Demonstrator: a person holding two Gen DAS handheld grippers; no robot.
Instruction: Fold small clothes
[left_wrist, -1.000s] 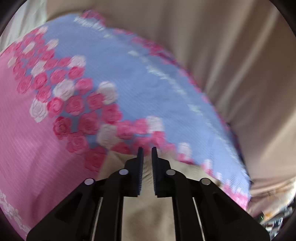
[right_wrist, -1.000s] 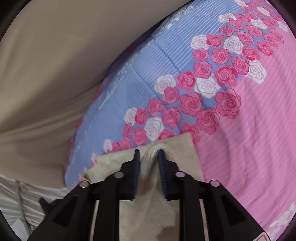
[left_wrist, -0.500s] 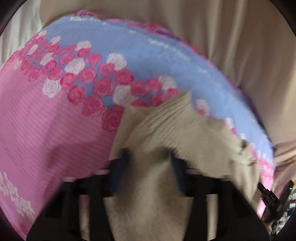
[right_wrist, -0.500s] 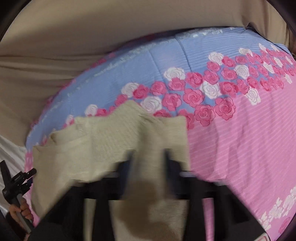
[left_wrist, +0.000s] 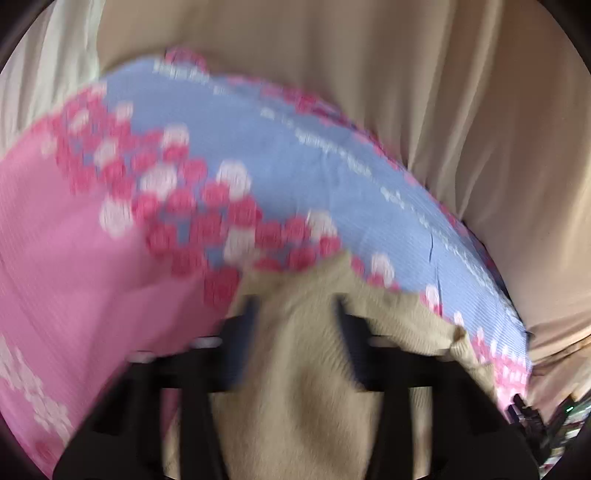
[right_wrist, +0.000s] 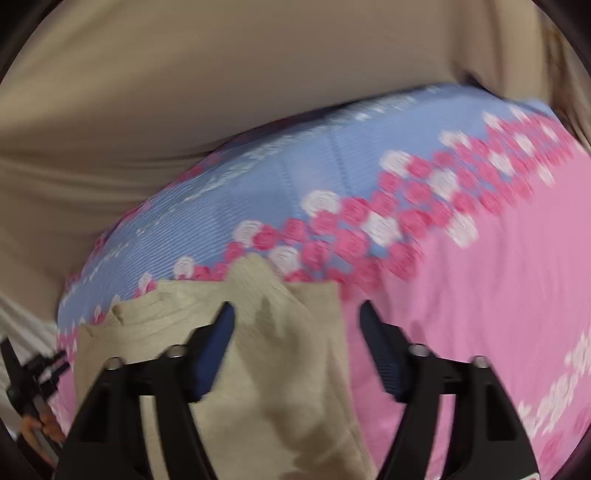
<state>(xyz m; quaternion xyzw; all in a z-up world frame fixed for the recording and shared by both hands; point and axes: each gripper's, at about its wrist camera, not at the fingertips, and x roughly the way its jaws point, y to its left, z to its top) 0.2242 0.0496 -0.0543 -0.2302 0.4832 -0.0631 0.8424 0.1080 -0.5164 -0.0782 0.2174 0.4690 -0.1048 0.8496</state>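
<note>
A beige knit garment (left_wrist: 306, 354) lies on the pink and blue rose-print bedspread (left_wrist: 92, 266). In the left wrist view my left gripper (left_wrist: 295, 306) is open, its blurred fingers astride the garment's upper edge. In the right wrist view the same garment (right_wrist: 258, 332) lies below my right gripper (right_wrist: 297, 314), which is wide open with nothing between its fingers. The garment's far corner peaks toward the rose band. Both views are motion-blurred.
A beige curtain (left_wrist: 443, 92) hangs behind the bed, also in the right wrist view (right_wrist: 184, 92). The bedspread (right_wrist: 480, 277) spreads pink to the right. The other gripper and a hand (right_wrist: 33, 398) show at the lower left edge.
Both grippers were shut on the garment's edge one second ago; both have opened and let go. The garment now lies spread on the bedspread and both grippers have pulled back.
</note>
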